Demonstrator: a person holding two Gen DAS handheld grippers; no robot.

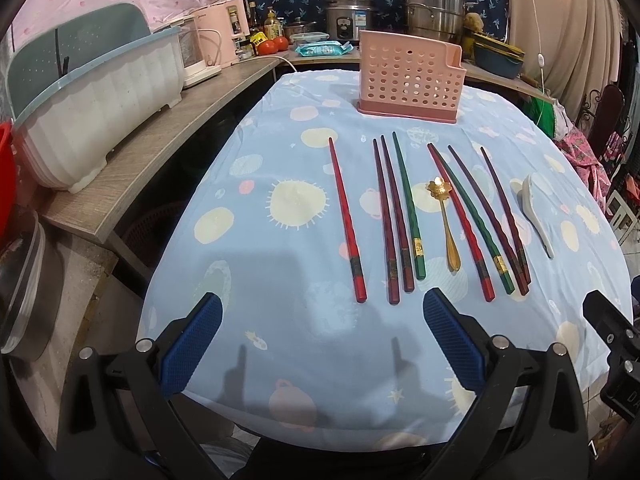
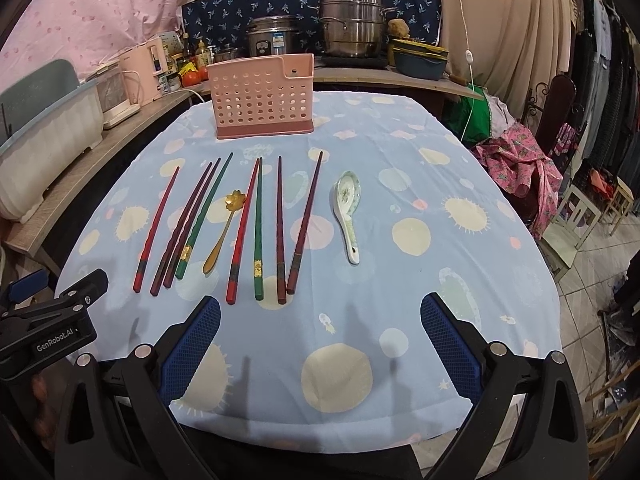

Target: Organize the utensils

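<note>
- Blue patterned tablecloth (image 2: 460, 168) is covering the table; pink utensil holder (image 2: 262, 96) is standing at the far edge.
- Left gripper (image 1: 322, 314) is hovering, jaws released, empty.
- Chopsticks (image 2: 258, 228), gold spoon (image 2: 222, 232) and ceramic spoon (image 2: 349, 212) are lying in a row.
- Right gripper (image 2: 320, 316) is hovering, jaws released, empty.

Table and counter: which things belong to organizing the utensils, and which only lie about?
For the job:
- eight chopsticks
- gold spoon
- ceramic spoon
- pink holder, standing upright behind them
- left gripper and right gripper, both open

Just lying about:
- steel pots
- tomatoes
- white dish rack
- pink appliance
</note>
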